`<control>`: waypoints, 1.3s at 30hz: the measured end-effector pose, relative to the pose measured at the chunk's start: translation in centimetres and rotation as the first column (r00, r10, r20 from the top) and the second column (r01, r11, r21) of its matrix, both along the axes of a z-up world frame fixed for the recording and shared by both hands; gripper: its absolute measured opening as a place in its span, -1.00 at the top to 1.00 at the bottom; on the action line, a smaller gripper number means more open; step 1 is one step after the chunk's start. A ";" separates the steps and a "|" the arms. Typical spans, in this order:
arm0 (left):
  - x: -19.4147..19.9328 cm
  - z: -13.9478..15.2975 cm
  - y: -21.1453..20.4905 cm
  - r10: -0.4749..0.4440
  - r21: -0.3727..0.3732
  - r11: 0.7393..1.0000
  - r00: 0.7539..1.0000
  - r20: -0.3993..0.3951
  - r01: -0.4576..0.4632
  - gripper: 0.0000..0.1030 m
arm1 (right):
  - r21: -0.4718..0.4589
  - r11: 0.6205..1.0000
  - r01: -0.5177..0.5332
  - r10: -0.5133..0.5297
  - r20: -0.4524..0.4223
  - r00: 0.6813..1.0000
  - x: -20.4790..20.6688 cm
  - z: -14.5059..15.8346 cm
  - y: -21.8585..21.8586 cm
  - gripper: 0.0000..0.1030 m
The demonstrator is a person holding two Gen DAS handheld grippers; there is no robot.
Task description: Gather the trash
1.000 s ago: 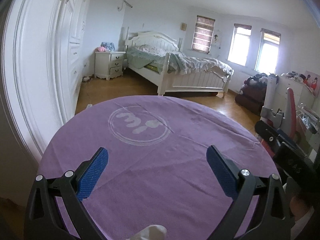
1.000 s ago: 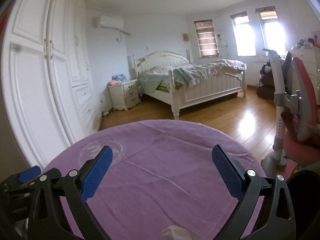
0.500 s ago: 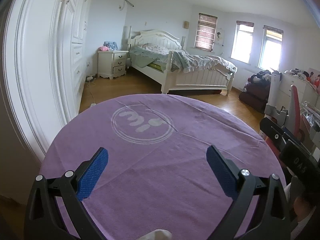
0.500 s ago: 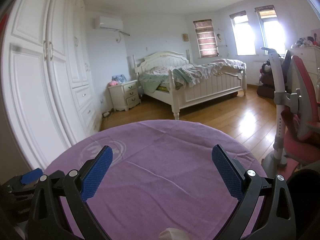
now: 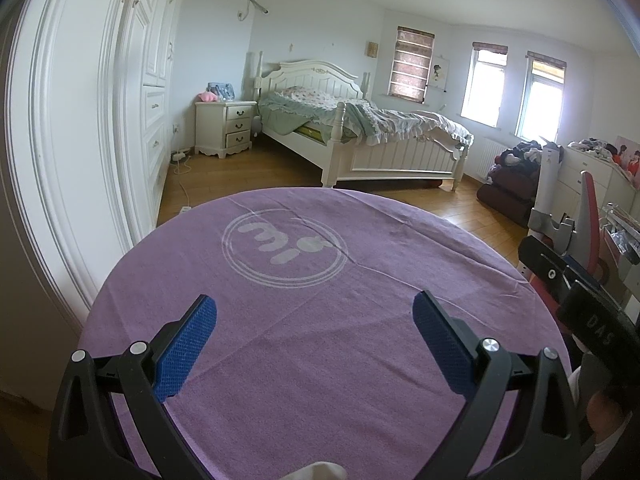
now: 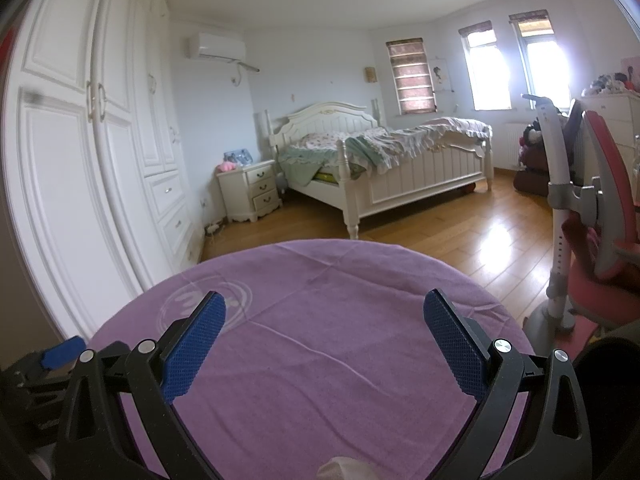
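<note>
A round table under a purple cloth fills the lower half of both views; a pale round logo is printed on its left part. My left gripper hovers open over the cloth's near side, nothing between its blue pads. My right gripper is likewise open and empty, to the right of the left one. A small white crumpled piece peeks in at the bottom edge of each view, below the fingers; what it is I cannot tell.
White wardrobe doors stand close on the left. A white bed and nightstand are across the wooden floor. A red chair on a grey stand is just right of the table. The right gripper's body shows at the left view's right edge.
Both grippers stay open. The left wrist view has tipped up slightly, so the table's far edge sits a bit lower; the white piece has slid lower in both views.
</note>
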State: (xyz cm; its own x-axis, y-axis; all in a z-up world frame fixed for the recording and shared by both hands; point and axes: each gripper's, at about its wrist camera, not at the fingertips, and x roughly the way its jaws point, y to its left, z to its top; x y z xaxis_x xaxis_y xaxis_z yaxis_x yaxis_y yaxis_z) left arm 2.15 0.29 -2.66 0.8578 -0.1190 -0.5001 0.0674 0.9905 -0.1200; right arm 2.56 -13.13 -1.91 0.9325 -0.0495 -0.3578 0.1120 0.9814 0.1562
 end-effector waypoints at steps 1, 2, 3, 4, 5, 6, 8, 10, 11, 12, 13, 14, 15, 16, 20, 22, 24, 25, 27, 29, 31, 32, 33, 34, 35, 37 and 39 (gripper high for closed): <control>0.0 0.0 0.0 0.000 -0.001 1.000 1.000 0.000 0.000 -0.89 | 0.000 1.000 0.000 0.000 0.000 1.000 0.1 0.0 0.2 -0.90; 0.0 0.0 0.0 0.000 0.000 1.000 1.000 -0.001 0.000 -0.89 | -0.001 1.000 0.001 -0.001 0.000 1.000 0.0 0.0 0.2 -0.90; 0.0 0.0 0.0 0.000 0.000 1.000 1.000 -0.001 0.000 -0.89 | -0.003 1.000 0.001 -0.001 -0.001 1.000 0.0 0.0 0.2 -0.90; 0.0 0.0 0.0 0.000 0.000 1.000 1.000 -0.001 0.000 -0.89 | -0.003 1.000 0.001 -0.001 -0.001 1.000 0.0 0.0 0.3 -0.90; 0.0 0.0 0.0 0.000 -0.001 1.000 1.000 -0.002 0.000 -0.89 | -0.004 1.000 0.001 -0.001 -0.001 1.000 0.0 0.0 0.3 -0.90; 0.1 -0.1 0.0 0.000 -0.001 1.000 1.000 -0.003 0.000 -0.89 | -0.003 1.000 0.001 -0.001 -0.001 1.000 0.0 0.0 0.3 -0.90; 0.1 -0.1 0.0 0.000 -0.003 1.000 1.000 -0.004 0.000 -0.89 | -0.001 1.000 0.001 -0.001 -0.001 1.000 0.0 0.0 0.3 -0.90; 0.0 -0.1 -0.1 -0.001 -0.004 1.000 1.000 -0.005 0.001 -0.89 | 0.000 1.000 0.001 -0.001 -0.001 1.000 0.0 0.0 0.3 -0.90; -0.1 -0.1 -0.1 -0.001 -0.005 1.000 1.000 -0.005 0.001 -0.89 | 0.000 1.000 0.001 -0.001 -0.001 1.000 0.0 0.0 0.3 -0.90; 0.0 -0.1 -0.1 -0.001 -0.004 1.000 1.000 -0.005 0.001 -0.89 | -0.001 1.000 0.001 -0.001 -0.001 1.000 0.0 0.0 0.3 -0.90; 0.0 -0.2 0.0 -0.001 -0.005 1.000 1.000 -0.005 0.001 -0.89 | -0.002 1.000 0.001 -0.001 -0.001 1.000 0.0 0.0 0.3 -0.90; 0.0 -0.2 -0.1 -0.001 -0.006 1.000 1.000 -0.006 0.001 -0.89 | -0.002 1.000 0.001 -0.001 -0.001 1.000 0.0 0.1 0.3 -0.90; 0.0 -0.2 0.0 -0.001 -0.005 1.000 1.000 -0.006 0.001 -0.89 | -0.003 1.000 0.001 -0.001 -0.001 1.000 0.0 0.1 0.3 -0.90; 0.0 -0.2 0.0 -0.001 -0.004 1.000 1.000 -0.006 0.001 -0.89 | -0.002 1.000 0.001 -0.001 -0.001 1.000 0.0 0.1 0.3 -0.90; 0.1 -0.2 0.0 -0.001 -0.005 1.000 1.000 -0.005 0.001 -0.89 | -0.001 1.000 0.001 -0.001 -0.001 1.000 0.0 0.1 0.3 -0.90; 0.1 -0.1 0.0 -0.001 -0.006 1.000 1.000 -0.006 0.001 -0.89 | 0.000 1.000 0.001 -0.001 -0.001 1.000 0.0 0.1 0.3 -0.90; 0.0 -0.1 0.0 -0.001 -0.006 1.000 1.000 -0.006 0.001 -0.89 | -0.001 1.000 0.001 -0.001 -0.001 1.000 0.0 0.1 0.3 -0.90; 0.1 -0.1 0.0 0.000 -0.006 1.000 1.000 -0.006 0.000 -0.89 | -0.002 1.000 0.001 -0.001 -0.001 1.000 0.0 0.1 0.3 -0.90; 0.1 -0.1 0.0 -0.001 -0.006 1.000 1.000 -0.006 0.001 -0.89 | -0.002 1.000 0.001 -0.001 -0.001 1.000 0.0 0.1 0.3 -0.90; 0.1 -0.1 0.1 -0.001 -0.005 1.000 1.000 -0.006 0.001 -0.89 | -0.001 1.000 0.001 -0.001 -0.001 1.000 0.0 0.1 0.3 -0.90; 0.0 -0.1 0.0 -0.001 -0.004 1.000 1.000 -0.005 0.001 -0.89 | -0.001 1.000 0.001 -0.001 -0.001 1.000 0.0 0.1 0.3 -0.90; 0.1 -0.1 0.1 -0.001 -0.005 1.000 1.000 -0.006 0.001 -0.89 | -0.001 1.000 0.001 -0.001 -0.001 1.000 0.0 0.1 0.3 -0.90; 0.1 -0.1 0.0 -0.001 -0.005 1.000 1.000 -0.006 0.001 -0.89 | -0.001 1.000 0.001 -0.001 -0.001 1.000 0.0 0.1 0.3 -0.90; 0.1 -0.1 0.0 -0.001 -0.005 1.000 1.000 -0.007 0.001 -0.89 | -0.002 1.000 0.001 -0.001 -0.001 1.000 0.0 0.1 0.3 -0.90; 0.1 -0.1 0.0 -0.001 -0.005 1.000 1.000 -0.007 0.001 -0.89 | -0.002 1.000 0.001 -0.001 -0.001 1.000 0.0 0.1 0.3 -0.90; 0.1 -0.1 0.0 -0.001 -0.005 1.000 1.000 -0.007 0.001 -0.89 | -0.002 1.000 0.001 -0.001 -0.001 1.000 0.0 0.1 0.3 -0.90; 0.1 -0.1 0.0 0.000 -0.005 1.000 1.000 -0.007 0.000 -0.89 | -0.002 1.000 0.001 -0.001 -0.002 1.000 0.0 0.1 0.3 -0.90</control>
